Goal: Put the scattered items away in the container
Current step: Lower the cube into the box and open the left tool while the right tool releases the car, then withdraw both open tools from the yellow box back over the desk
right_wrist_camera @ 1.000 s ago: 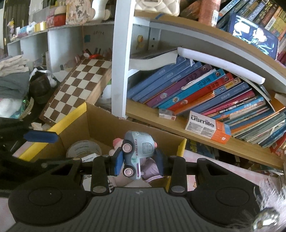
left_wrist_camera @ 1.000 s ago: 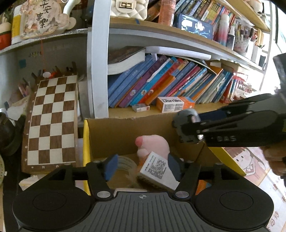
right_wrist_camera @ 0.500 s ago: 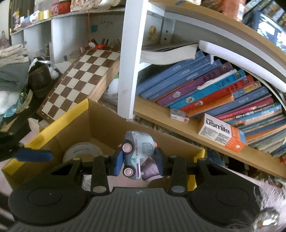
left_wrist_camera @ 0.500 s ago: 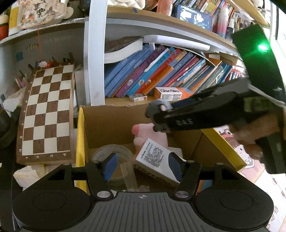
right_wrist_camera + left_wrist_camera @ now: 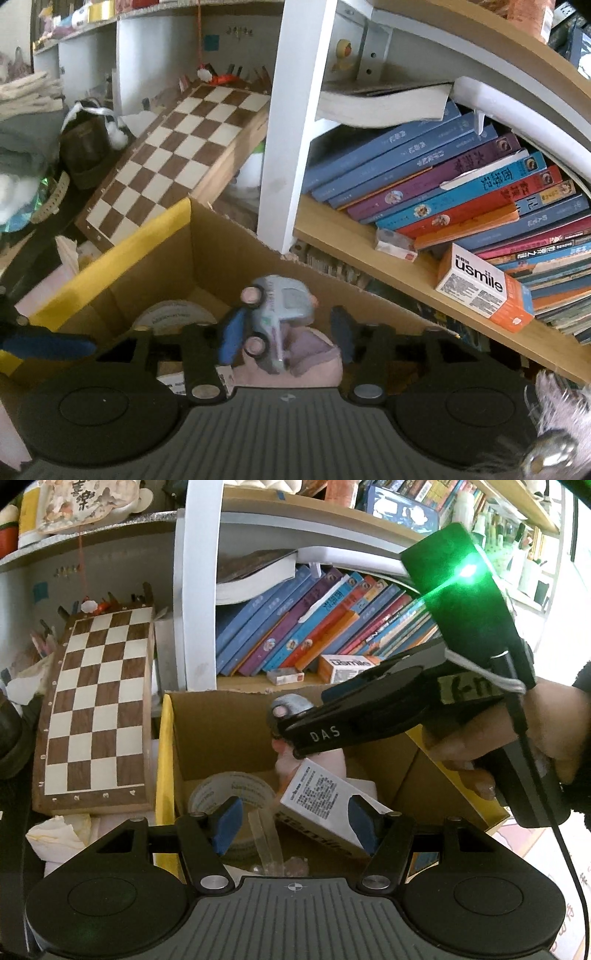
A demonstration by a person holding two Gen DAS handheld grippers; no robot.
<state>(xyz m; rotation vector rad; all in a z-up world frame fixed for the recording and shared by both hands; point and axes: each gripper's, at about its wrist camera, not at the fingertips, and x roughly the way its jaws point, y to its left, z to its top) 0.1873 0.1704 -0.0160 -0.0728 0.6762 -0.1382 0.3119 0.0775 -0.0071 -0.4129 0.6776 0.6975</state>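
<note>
**Toy car over the box, right fingers parted**

Left wrist view: my own rig blocks the near part of the box (image 5: 221, 734), so I cannot see its front wall or much of its floor. The right gripper (image 5: 291, 738) reaches in from the right and covers most of the toy car (image 5: 290, 705); only a grey roof and one pink wheel show past its tip. A pink plush (image 5: 286, 764) is mostly hidden beneath it. From here I cannot tell how far those fingers stand apart. The hand (image 5: 517, 738) on its grip is cut off at the frame edge. My left gripper (image 5: 297, 821) has its fingers spread wide and holds nothing; the right blue pad overlaps the corner of a white carton (image 5: 321, 805) lying in the box, though I cannot tell whether it touches. A tape roll (image 5: 229, 790) lies behind the left pad. A chessboard (image 5: 96, 709) leans left of the box, and a shelf of books (image 5: 325, 627) rises behind.

Right wrist view: the right gripper (image 5: 286, 332) has its fingers (image 5: 232, 334) partly open. The car (image 5: 277, 317) sits tilted, nose down, between them, against the left pad and clear of the right one, its lower end on the plush (image 5: 310, 354). I cannot tell whether the pad bears any of its weight. The box (image 5: 122, 254) lies below, tape roll (image 5: 171, 314) by its left wall. The left gripper's blue pad intrudes blurred at the left edge. An orange-and-white carton (image 5: 484, 288) stands on the shelf (image 5: 354, 247).
</note>
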